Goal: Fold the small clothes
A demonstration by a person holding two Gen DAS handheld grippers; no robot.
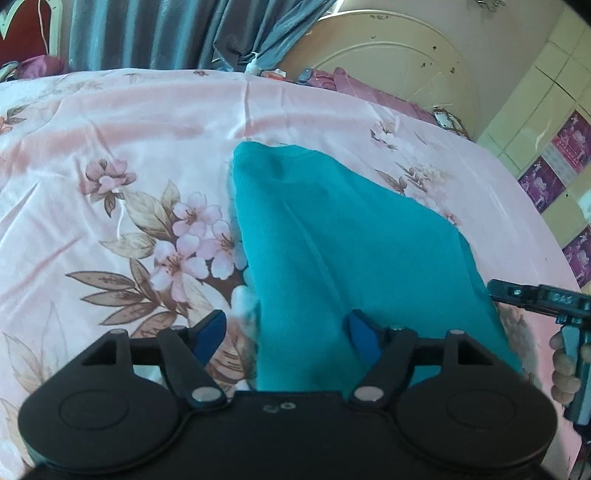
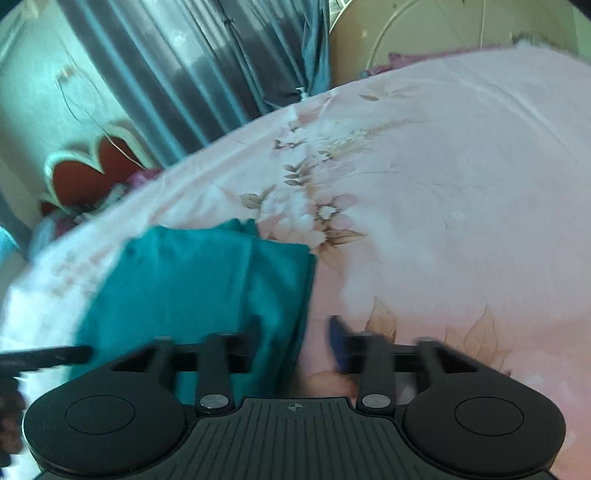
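Lying on the pink floral bedsheet (image 1: 147,122), the teal garment (image 1: 332,236) is folded into a long, smooth strip. Left gripper (image 1: 288,332) stands wide apart above its near end; right gripper (image 2: 295,332) is parted too, pads pressing nothing. Beyond hang blue-grey curtains (image 1: 155,33).
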